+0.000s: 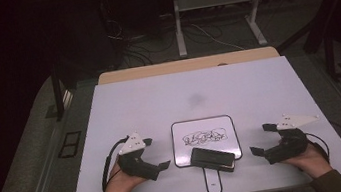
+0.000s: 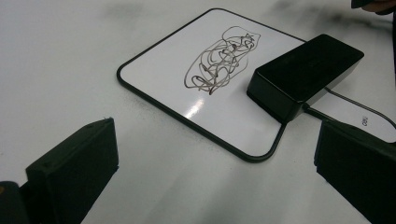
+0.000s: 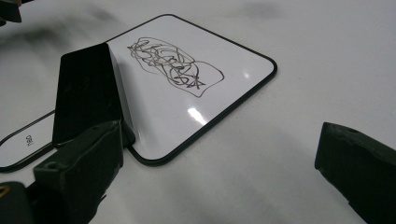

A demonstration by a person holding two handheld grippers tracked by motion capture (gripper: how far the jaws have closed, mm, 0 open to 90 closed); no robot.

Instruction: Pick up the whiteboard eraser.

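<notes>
A small whiteboard (image 1: 180, 142) with a black rim and a short handle lies near the table's front edge, with a dark scribble (image 1: 204, 136) in its middle. The same scribble (image 2: 219, 60) (image 3: 168, 67) faces both gripper views. A black eraser block (image 1: 212, 158) (image 2: 306, 72) (image 3: 86, 91) rests on the board's near edge, over the handle's root. My left gripper (image 1: 155, 153) (image 2: 219, 172) stands open just left of the board, jaws wide apart and empty. On the board's right, my right gripper (image 1: 260, 139) (image 3: 224, 177) is open too, holding nothing.
The white tabletop (image 1: 158, 97) stretches well beyond the board to the back. A wooden edge (image 1: 184, 65) runs along its far side. Behind it are grey table legs (image 1: 178, 24) and cables on the floor. A person's hands (image 1: 120, 181) hold the grippers.
</notes>
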